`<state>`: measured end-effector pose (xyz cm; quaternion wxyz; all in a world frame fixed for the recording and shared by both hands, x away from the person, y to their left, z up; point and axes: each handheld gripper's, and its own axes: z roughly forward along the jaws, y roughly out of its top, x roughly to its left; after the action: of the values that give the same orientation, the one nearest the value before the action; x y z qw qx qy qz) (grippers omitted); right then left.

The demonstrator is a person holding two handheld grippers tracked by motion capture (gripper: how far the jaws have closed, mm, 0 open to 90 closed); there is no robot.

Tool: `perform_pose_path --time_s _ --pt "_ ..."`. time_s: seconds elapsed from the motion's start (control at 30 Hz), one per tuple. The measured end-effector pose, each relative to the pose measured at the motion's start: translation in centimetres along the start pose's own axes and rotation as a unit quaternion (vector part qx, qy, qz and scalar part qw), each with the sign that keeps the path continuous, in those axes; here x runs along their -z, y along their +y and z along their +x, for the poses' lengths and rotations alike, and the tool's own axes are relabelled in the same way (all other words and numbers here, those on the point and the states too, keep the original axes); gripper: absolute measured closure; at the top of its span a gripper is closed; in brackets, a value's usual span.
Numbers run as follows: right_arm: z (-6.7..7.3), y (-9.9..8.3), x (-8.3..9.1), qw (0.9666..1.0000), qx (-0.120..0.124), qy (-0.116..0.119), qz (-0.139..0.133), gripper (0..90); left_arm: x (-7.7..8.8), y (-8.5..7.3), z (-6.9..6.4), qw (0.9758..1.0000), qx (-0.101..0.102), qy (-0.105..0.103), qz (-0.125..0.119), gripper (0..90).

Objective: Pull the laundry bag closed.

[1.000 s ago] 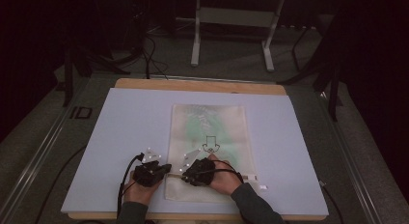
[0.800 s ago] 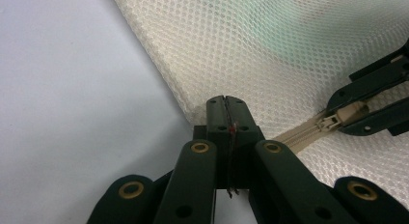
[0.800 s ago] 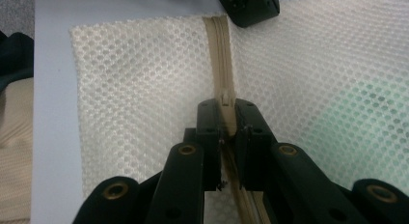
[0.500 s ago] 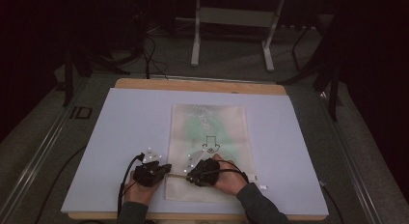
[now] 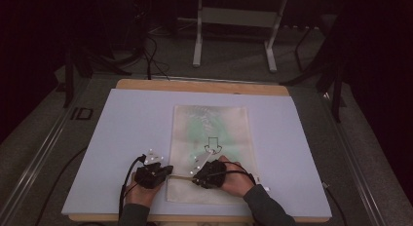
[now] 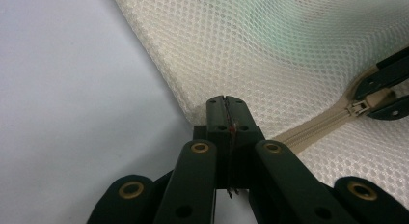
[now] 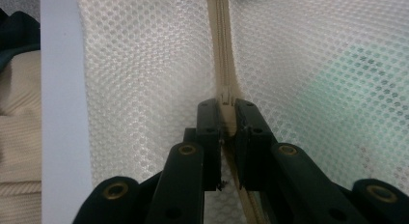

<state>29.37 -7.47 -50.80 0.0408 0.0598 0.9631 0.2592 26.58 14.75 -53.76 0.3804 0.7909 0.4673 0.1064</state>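
Mesh bag (image 5: 210, 138), flat on the lilac surface (image 5: 122, 133), short edge toward the person, something green dimly visible through the netting. Beige zipper (image 5: 180, 178) across the near end.

At the left: left claw (image 5: 165, 171), clenched on the bag's near-left corner, right where the zipper tape ends; in the left gripper view, jaws pressed together over the mesh edge (image 6: 193, 108). Best kept as a steady anchor, low against the surface, pulling lightly away from the slider so the tape stays taut and straight.

Toward the middle: right claw (image 5: 196, 175), clamped on the zipper slider (image 7: 226, 101), jaws narrow either side of the tab, teeth line running straight ahead in the right gripper view. Likely step: drawing the slider along the zipper. Good practice here: travel dead in line with the teeth, no sideways twist, no lift that bunches the mesh; slow, even pull. Main risk: netting caught in the slider, or the tab slipping out of the narrow grip.
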Motion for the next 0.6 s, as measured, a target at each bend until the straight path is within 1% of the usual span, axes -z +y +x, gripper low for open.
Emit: perform_pose_path --time_s 0.23,0.6 --pt "-0.2 -0.5 0.4 1.0000 -0.002 0.003 0.002 82.2 0.0 0.0 0.0 1.0000 0.000 0.000 0.000 89.5" --pt "-0.3 -1.2 1.2 1.0000 -0.005 0.000 0.004 82.1 0.0 0.0 0.0 1.0000 0.000 0.001 0.000 89.5"
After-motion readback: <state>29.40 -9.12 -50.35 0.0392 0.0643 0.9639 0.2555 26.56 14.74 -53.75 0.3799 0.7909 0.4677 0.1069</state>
